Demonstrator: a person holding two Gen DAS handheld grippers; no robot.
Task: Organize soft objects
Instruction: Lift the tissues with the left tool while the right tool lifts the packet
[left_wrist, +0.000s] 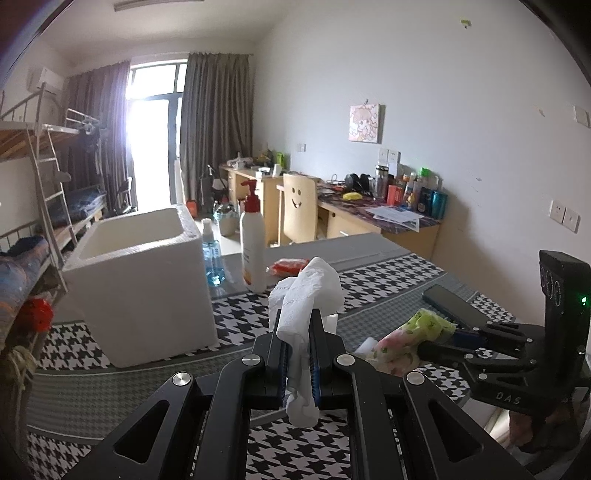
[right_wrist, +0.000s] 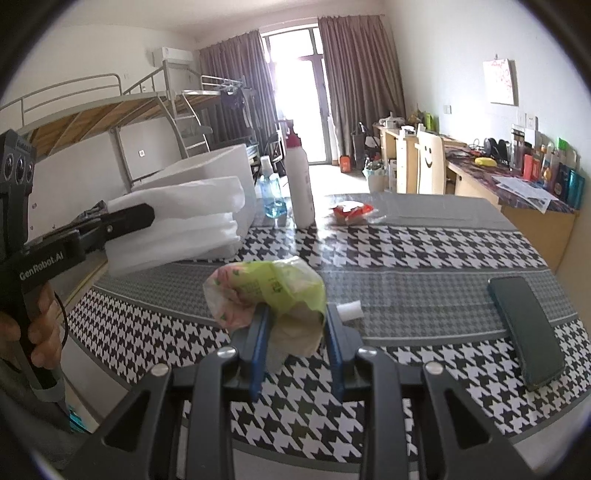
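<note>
While the left tongs (left_wrist: 299, 347) are clamped tight on a white cloth (left_wrist: 308, 291), lifted clear of the surface (left_wrist: 388, 266), the right tongs (right_wrist: 295, 325) are closed on a crumpled green and pink floral packet (right_wrist: 266, 291), also held just above the surface. In the right wrist view the white cloth (right_wrist: 177, 221) hangs folded in front of a white foam box (right_wrist: 225, 162).

Surroundings: the foam box (left_wrist: 144, 280) stands open-topped at the left of the surface. Just beside it are a small blue-liquid bottle (left_wrist: 212, 254) and a tall white pump bottle (left_wrist: 253, 240) with a red head, both upright. A red packet (left_wrist: 288, 266) lies beyond the cloth. A dark phone (right_wrist: 524, 332) lies flat to the right, well apart from the tongs. A small white roll (right_wrist: 351, 310) lies near the right tongs' tip. Nothing stands between the left tongs and the box.

Surface and room: a houndstooth black-and-white covering with grey bands (right_wrist: 424, 295). Behind it, a metal bunk bed (right_wrist: 92, 110), brown curtains (right_wrist: 362, 77) around a bright glass door, a row of cluttered desks (left_wrist: 388, 218) along the white wall, and a chair (left_wrist: 299, 206) bearing a smiley face. A hand (right_wrist: 40, 332) grips the left handle.
</note>
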